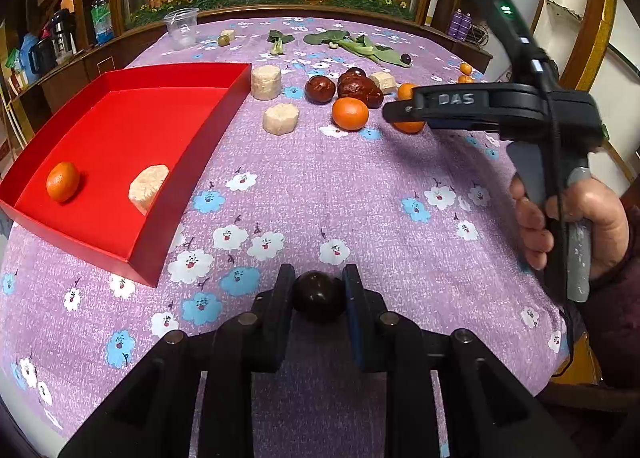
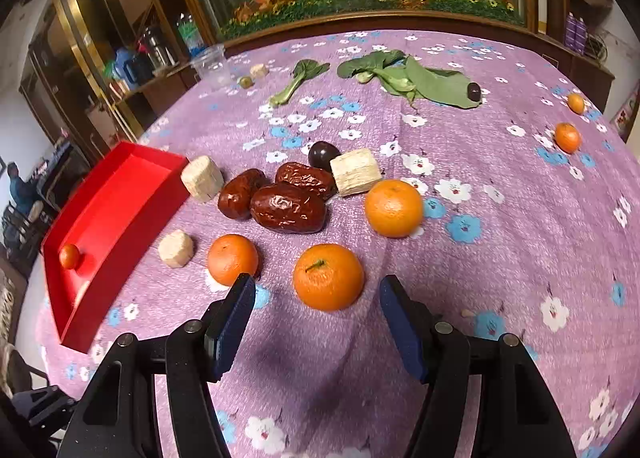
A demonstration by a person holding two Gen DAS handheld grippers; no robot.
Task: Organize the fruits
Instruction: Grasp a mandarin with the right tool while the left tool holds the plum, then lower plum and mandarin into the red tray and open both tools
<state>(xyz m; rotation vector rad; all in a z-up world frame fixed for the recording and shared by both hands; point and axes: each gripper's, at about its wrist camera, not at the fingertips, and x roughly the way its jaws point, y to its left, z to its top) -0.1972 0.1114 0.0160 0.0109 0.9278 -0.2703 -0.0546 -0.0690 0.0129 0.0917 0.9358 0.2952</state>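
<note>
My left gripper is shut on a dark round plum, held above the purple flowered cloth to the right of the red tray. The tray holds a mandarin and a beige puffed cake. My right gripper is open, its fingers on either side of a mandarin on the cloth; it shows from the side in the left wrist view. Two more mandarins, three red dates and another dark plum lie close by.
Beige cakes lie among the fruit. Green leaves, a dark plum, a clear cup and a green fruit are at the far side. Two mandarins lie far right.
</note>
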